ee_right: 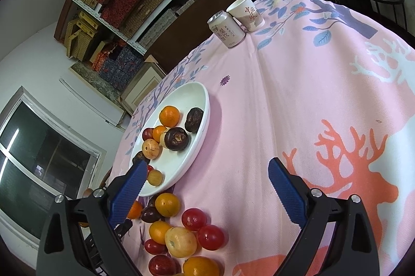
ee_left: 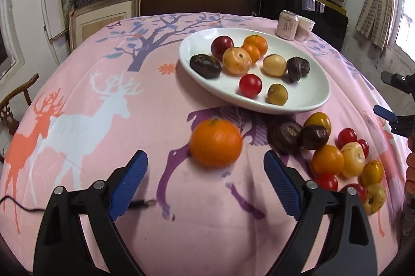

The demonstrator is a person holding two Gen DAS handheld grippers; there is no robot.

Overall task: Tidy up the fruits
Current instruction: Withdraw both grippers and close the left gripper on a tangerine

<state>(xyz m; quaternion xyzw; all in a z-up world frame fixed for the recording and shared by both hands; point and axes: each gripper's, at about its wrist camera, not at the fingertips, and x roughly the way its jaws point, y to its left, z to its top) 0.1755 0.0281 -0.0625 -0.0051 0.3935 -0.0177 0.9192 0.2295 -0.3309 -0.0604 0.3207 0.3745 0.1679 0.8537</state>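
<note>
A white oval plate (ee_left: 306,99) holds several fruits: red, orange, yellow and dark brown. It also shows in the right wrist view (ee_right: 186,161). A large orange (ee_left: 215,142) lies alone on the pink cloth just beyond my left gripper (ee_left: 206,172), which is open and empty. A pile of loose fruits (ee_left: 337,154) lies right of it, and shows in the right wrist view (ee_right: 179,232). My right gripper (ee_right: 207,193) is open and empty above the cloth, right of the pile; it shows at the left wrist view's right edge (ee_left: 391,99).
A drink can (ee_left: 286,24) and a paper cup (ee_left: 306,28) stand at the table's far edge, also seen from the right wrist: can (ee_right: 228,29), cup (ee_right: 247,12). A pink deer-print cloth (ee_left: 103,107) covers the table. Shelves of boxes stand behind. A wooden chair (ee_left: 15,104) is at left.
</note>
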